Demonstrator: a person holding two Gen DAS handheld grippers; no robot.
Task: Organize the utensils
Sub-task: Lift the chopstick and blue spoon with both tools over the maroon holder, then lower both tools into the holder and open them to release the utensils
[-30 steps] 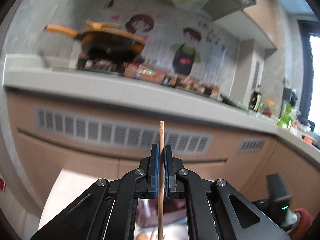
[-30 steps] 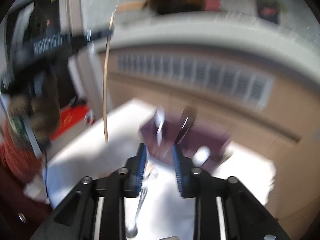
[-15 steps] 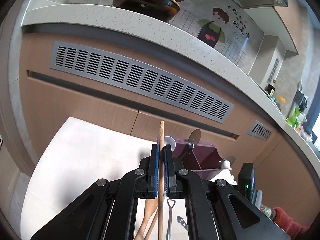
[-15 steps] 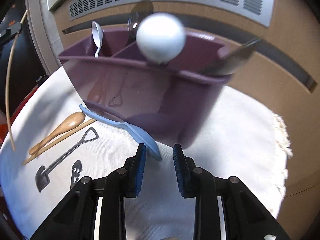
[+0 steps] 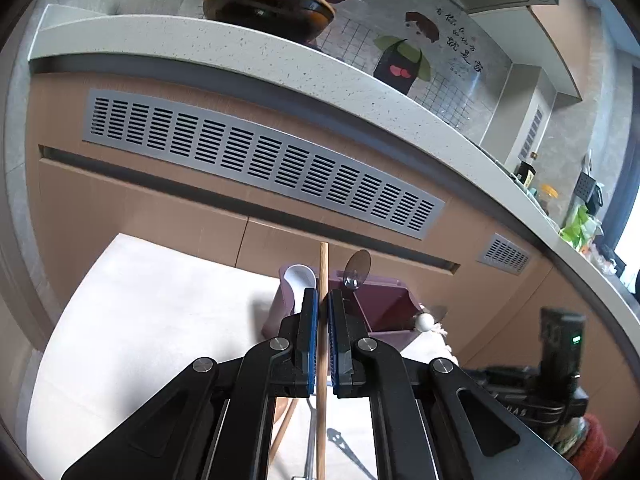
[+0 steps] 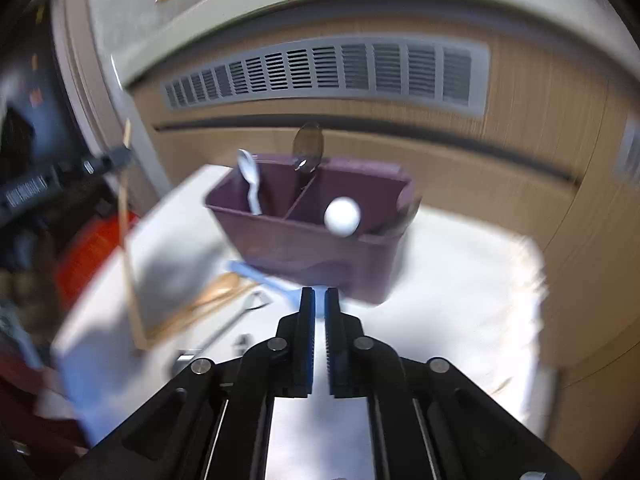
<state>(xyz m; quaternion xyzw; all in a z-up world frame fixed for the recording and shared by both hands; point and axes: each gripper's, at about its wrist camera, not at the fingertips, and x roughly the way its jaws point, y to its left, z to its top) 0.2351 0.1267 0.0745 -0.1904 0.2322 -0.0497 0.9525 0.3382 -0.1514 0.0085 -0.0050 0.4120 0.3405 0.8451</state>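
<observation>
My left gripper [image 5: 322, 300] is shut on a thin wooden chopstick [image 5: 323, 264] that stands upright between its blue pads. Just beyond it is the purple utensil caddy [image 5: 384, 312]. In the right wrist view, which is blurred, the caddy [image 6: 312, 240] holds a white spoon [image 6: 250, 184], a dark spoon [image 6: 308, 146] and a white ball-ended utensil [image 6: 342, 216]. My right gripper [image 6: 319, 300] hovers in front of the caddy, its jaws closing to a narrow gap with nothing between them. A blue spoon [image 6: 264, 280], a wooden spoon [image 6: 218, 286] and a metal shovel-shaped spoon [image 6: 224, 328] lie on the cloth.
The white cloth [image 6: 460, 280] covers a low table in front of a wooden cabinet with a grey vent grille [image 5: 260, 164]. Above is a speckled countertop [image 5: 240, 52] with an orange-handled pan [image 5: 264, 4]. Something red [image 6: 88, 248] lies off the table's left edge.
The left gripper has sunk with the chopstick, and the caddy shows closer ahead. The right gripper has pulled back from the caddy and its jaws have narrowed.
</observation>
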